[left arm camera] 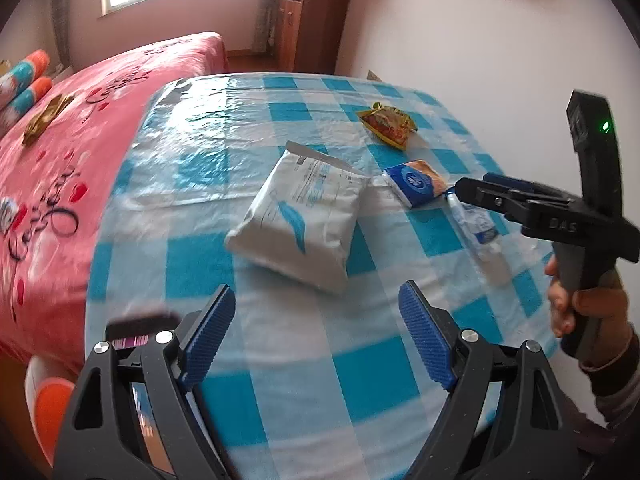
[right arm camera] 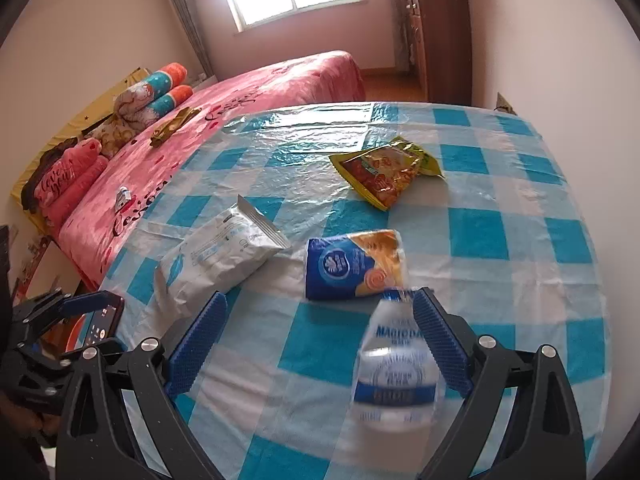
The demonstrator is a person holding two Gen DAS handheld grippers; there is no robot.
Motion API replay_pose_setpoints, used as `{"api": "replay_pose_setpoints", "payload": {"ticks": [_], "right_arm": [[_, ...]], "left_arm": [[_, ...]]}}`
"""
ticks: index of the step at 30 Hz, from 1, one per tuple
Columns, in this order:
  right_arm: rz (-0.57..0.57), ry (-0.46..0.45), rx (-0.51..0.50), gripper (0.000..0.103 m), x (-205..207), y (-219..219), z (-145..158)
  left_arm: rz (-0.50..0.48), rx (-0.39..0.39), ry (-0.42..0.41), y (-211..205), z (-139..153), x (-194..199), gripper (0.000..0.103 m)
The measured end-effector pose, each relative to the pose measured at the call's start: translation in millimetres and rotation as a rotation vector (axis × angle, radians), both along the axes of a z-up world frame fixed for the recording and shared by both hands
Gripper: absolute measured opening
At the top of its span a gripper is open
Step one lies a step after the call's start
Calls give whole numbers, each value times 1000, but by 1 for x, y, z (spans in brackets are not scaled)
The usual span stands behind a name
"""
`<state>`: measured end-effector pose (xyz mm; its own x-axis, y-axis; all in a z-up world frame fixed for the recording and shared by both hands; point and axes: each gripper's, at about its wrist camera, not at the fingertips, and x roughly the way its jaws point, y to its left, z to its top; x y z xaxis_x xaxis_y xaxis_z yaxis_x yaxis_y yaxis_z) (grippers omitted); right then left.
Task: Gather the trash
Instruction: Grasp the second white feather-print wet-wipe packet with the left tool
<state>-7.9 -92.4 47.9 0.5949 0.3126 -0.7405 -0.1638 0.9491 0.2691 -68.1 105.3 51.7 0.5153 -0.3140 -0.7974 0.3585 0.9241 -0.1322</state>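
Trash lies on a table (left arm camera: 360, 368) with a blue-and-white checked cloth. A white pouch (left arm camera: 296, 220) (right arm camera: 216, 256) sits just ahead of my left gripper (left arm camera: 316, 320), which stands open and empty above the cloth. To the right are a blue-and-orange tissue pack (left arm camera: 416, 180) (right arm camera: 352, 264) and, farther back, a yellow-red snack wrapper (left arm camera: 388, 124) (right arm camera: 384, 172). A clear plastic packet with a blue label (right arm camera: 394, 364) (left arm camera: 476, 228) lies blurred between the jaws of my right gripper (right arm camera: 320, 320) (left arm camera: 468, 190), close to the right finger. The right gripper is open.
A pink bed (right arm camera: 248, 84) borders the table's left side, with a gold wrapper (right arm camera: 172, 126) (left arm camera: 44, 118) and a small scrap (right arm camera: 123, 196) on it. Something orange (left arm camera: 48, 396) stands on the floor at the lower left. A wooden cabinet (right arm camera: 440, 40) stands by the far wall.
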Motion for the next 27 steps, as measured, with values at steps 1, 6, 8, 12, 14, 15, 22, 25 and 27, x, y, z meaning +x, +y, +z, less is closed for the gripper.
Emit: {"api": "replay_pose_setpoints", "payload": {"ticks": [1,6,8,12,14,15,22,25,27], "right_arm": [[4,2,-2,93,4,0,0],[21,35,-19,93,25,2,-8],[33,52,-24,93,32,3,-13],[46,77,-35,93,39,2,-23],[51,85,-37,93,43,1,-27],[52,87,-35,93,43,0,-28],[88,95,-30,93,51,0,-35],[94,94,-38,93,54,1,-37],[99,91,-48,93,56,1,-38]], "left_arm": [[-9,11,2,-3,-2,6,84],[-42,85,19,-18,-12,35,84],[-51,106,30,-21,-16,46,84],[-69,129,53,-26,-23,61,84],[-79,151,50,-29,-26,68,84],[-84,163,56,-31,-28,71,84],[-115,172,77,-39,-34,87,89],[-120,176,86,-42,-38,91,90],[-123,179,90,-45,-41,93,91]]}}
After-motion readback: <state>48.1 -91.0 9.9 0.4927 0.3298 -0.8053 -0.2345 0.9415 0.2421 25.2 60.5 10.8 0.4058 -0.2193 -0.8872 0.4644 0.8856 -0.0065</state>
